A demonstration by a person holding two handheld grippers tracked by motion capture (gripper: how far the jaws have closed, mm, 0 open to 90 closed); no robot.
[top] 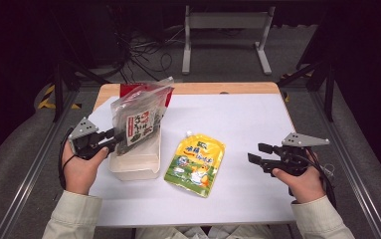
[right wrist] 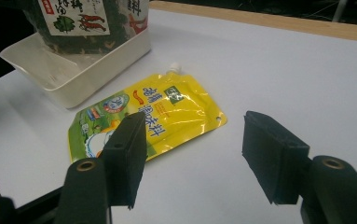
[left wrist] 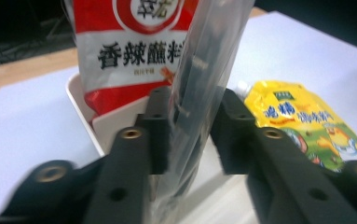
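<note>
A clear bag of dark seaweed [top: 136, 122] [left wrist: 199, 70] stands upright in a white tray [top: 133, 167] [left wrist: 80, 100], in front of a red-and-white packet [top: 133, 89] [left wrist: 129, 51]. My left gripper [top: 116, 135] [left wrist: 192, 135] reaches in from the left. Its jaws stand a little apart on either side of the bag's lower edge, and the pads do not squeeze it. A yellow spouted pouch [top: 196, 160] [right wrist: 148, 116] lies flat on the table to the right of the tray. My right gripper [top: 257, 153] [right wrist: 190, 154] hovers right of the pouch, open, with nothing between its jaws.
The white tabletop [top: 247, 119] has a wooden strip along its far edge [top: 203, 88]. Beyond it stand a metal frame [top: 225, 30] and tangled cables on the floor. The tray [right wrist: 73, 79] and the bag [right wrist: 73, 23] appear far off in the right gripper view.
</note>
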